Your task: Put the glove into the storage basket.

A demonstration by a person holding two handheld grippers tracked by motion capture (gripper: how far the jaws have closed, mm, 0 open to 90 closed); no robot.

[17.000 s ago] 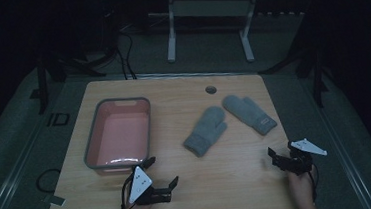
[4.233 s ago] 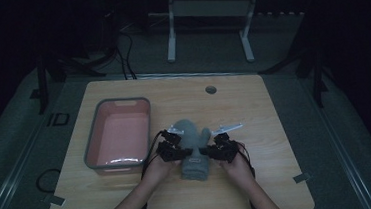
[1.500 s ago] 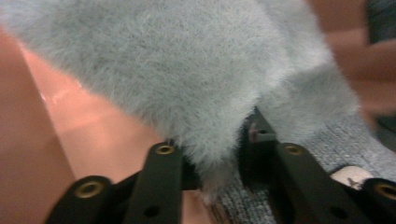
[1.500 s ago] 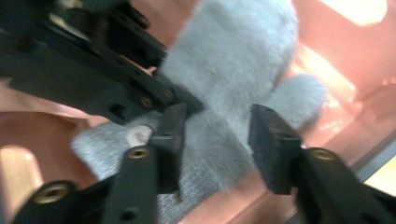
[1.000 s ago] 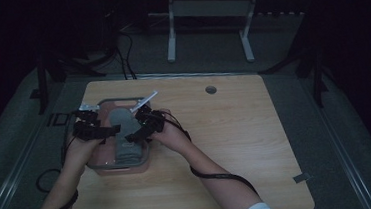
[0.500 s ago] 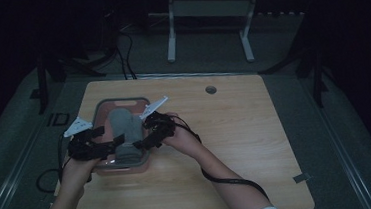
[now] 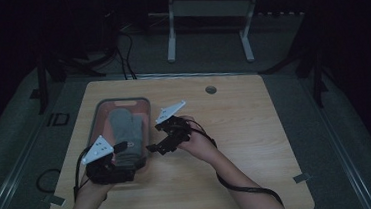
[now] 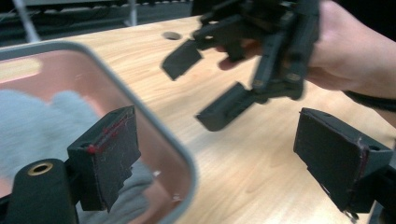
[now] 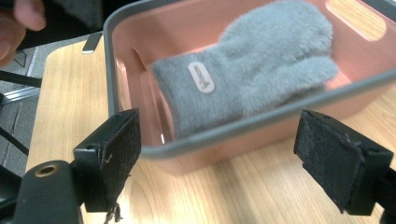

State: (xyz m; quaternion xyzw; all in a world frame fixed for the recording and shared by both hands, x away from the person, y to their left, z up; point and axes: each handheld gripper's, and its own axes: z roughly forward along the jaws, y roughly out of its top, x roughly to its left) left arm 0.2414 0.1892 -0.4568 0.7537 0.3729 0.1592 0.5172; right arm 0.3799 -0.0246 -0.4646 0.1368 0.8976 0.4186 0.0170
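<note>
Right gripper view is showing the grey mittens (image 9: pixel 247 70) lying inside the pink bin (image 9: pixel 280 116); I am holding my right gripper (image 7: pixel 162 136) and left gripper (image 7: pixel 123 162) wide apart, empty. Placing looks finished; next I should be clearing off the rim.

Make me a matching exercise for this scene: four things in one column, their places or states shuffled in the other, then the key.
Things:
1. mittens
2. bin
3. left tool
4. right tool

Places or states:
A. open, just right of the bin, above the table
B. pink inside, grey rim, on the table's left side
C. grey, lying inside the bin
D. open, at the bin's near end

Pairs: 1-C, 2-B, 3-D, 4-A
</note>
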